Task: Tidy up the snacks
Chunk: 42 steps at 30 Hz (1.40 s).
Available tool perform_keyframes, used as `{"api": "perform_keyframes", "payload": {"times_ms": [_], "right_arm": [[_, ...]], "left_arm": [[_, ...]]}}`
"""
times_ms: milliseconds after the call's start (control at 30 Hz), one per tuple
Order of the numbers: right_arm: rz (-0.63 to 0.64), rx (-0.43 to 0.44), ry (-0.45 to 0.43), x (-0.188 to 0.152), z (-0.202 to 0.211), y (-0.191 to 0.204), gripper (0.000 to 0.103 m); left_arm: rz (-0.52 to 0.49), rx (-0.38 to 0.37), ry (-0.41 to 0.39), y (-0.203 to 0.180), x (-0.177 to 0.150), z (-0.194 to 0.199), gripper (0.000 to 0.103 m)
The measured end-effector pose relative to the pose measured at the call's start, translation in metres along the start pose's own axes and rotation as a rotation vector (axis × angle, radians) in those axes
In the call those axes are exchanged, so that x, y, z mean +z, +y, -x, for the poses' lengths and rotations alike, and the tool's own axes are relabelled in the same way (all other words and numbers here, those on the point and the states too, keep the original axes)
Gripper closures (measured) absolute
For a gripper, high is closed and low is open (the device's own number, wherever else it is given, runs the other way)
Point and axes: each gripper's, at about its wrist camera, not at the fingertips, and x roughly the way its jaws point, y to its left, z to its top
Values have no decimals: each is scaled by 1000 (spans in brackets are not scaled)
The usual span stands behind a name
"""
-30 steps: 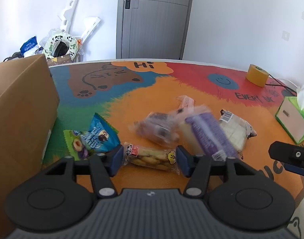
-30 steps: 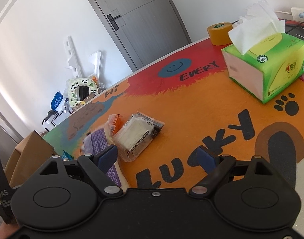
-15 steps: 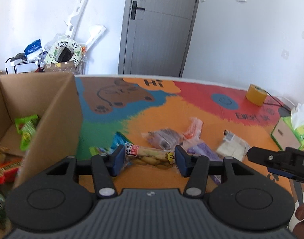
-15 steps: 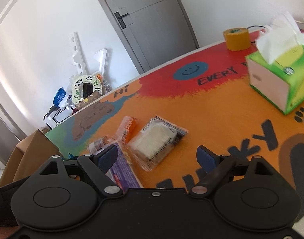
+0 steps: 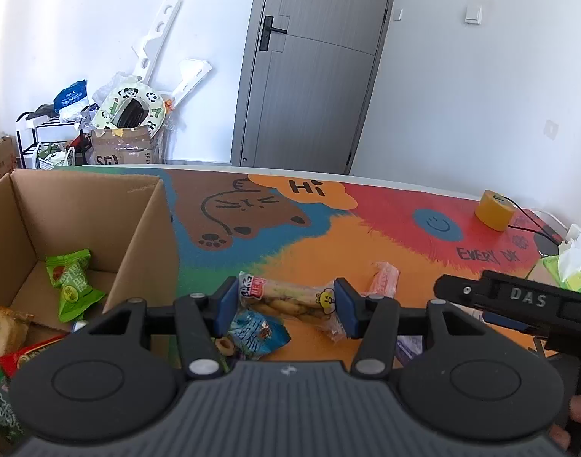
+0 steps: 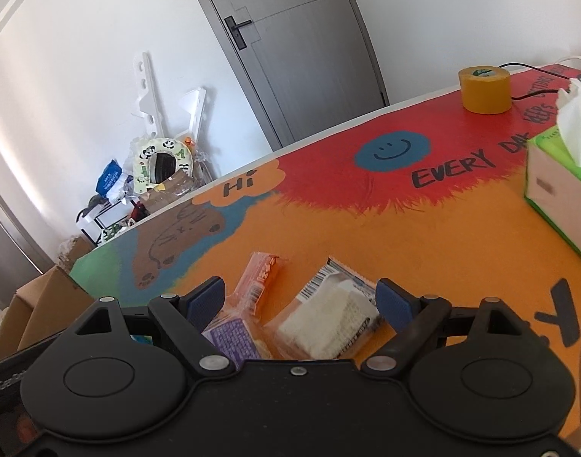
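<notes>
My left gripper (image 5: 286, 306) is shut on a clear biscuit packet (image 5: 290, 299), held by its ends above the table beside the open cardboard box (image 5: 146, 228). Green snack bags (image 5: 71, 280) and other packets lie inside that box. Below the held packet a blue snack bag (image 5: 258, 333) rests on the colourful mat, and an orange wafer pack (image 5: 385, 281) lies farther right. My right gripper (image 6: 301, 302) hangs open over a white cake packet (image 6: 328, 321), with the orange wafer pack (image 6: 262, 280) and a purple packet (image 6: 233, 339) under its left side. Nothing is between its pads.
A yellow tape roll (image 6: 484, 89) stands at the far right of the mat (image 6: 366, 221), with a green tissue box (image 6: 561, 186) near it. The right-hand tool (image 5: 515, 302) shows at the left view's right edge. Clutter and a grey door stand behind the table.
My left gripper has lifted the biscuit packet off the mat and carried it left, so the box's inside now shows. My right gripper has slid left over the cake and wafer packets.
</notes>
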Motion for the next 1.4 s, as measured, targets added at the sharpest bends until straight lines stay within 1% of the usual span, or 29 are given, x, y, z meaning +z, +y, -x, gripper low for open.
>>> {"api": "perform_keyframes", "payload": {"times_ms": [100, 167, 200, 233, 267, 300, 367, 433, 500, 533, 567, 600, 633, 800, 867, 967, 1100, 1133, 1167, 1200, 1233, 1267, 1333, 1400], "right_arm": [[35, -42, 4, -2, -7, 4, 19], [43, -52, 18, -5, -13, 4, 26], [54, -62, 20, -7, -14, 4, 28], [68, -80, 23, -10, -15, 4, 38], [70, -96, 31, -11, -16, 3, 43], [58, -85, 21, -13, -15, 0, 46], [52, -77, 16, -13, -10, -4, 54], [55, -71, 10, -14, -4, -6, 59], [52, -63, -3, -15, 2, -10, 69], [49, -58, -13, -16, 6, -12, 79], [45, -61, -17, -16, 10, -14, 83], [35, -54, -16, -16, 13, -17, 85], [26, -48, -14, -16, 15, -21, 90], [17, -41, -21, -21, 27, -28, 97], [19, -46, -26, -22, 31, -28, 102], [24, -78, -36, -21, 37, -30, 102], [7, -77, -34, -21, 42, -35, 101], [1, -69, -24, -20, 41, -33, 92], [-5, -58, -12, -19, 40, -31, 63], [2, -49, -8, -19, 40, -27, 50], [30, -52, -26, -19, 40, -21, 27], [61, -63, -43, -20, 40, -14, 23], [95, -76, -31, -20, 33, -3, 24], [87, -70, -12, -20, 25, 1, 24]], "left_arm": [[0, -4, 9, 0, -1, -4, 50], [0, -6, 17, 0, -3, -6, 50], [1, -7, 20, 0, -4, -6, 50], [1, -8, 23, 0, -4, -7, 50], [0, -9, 24, -1, -5, -7, 50], [-1, -11, 24, -1, -6, -7, 50], [0, -14, 28, -2, -8, -6, 50], [-4, -15, 30, -4, -10, -6, 50], [-4, -17, 32, -5, -11, -5, 50], [-5, -18, 31, -7, -12, -4, 50], [-8, -18, 29, -8, -12, -3, 50], [-10, -18, 27, -9, -13, -2, 50], [-10, -19, 26, -9, -14, -1, 50], [-6, -24, 35, -12, -20, 2, 50], [-6, -29, 38, -12, -22, 4, 50], [-6, -36, 34, -13, -22, 7, 50], [0, -45, 32, -12, -21, 8, 50], [3, -47, 33, -12, -21, 8, 50], [5, -49, 33, -11, -21, 9, 50], [7, -51, 31, -10, -21, 9, 50], [8, -51, 29, -10, -21, 10, 50], [9, -52, 26, -9, -20, 10, 50], [10, -50, 27, -9, -20, 9, 50], [15, -52, 31, -7, -19, 7, 50]]}}
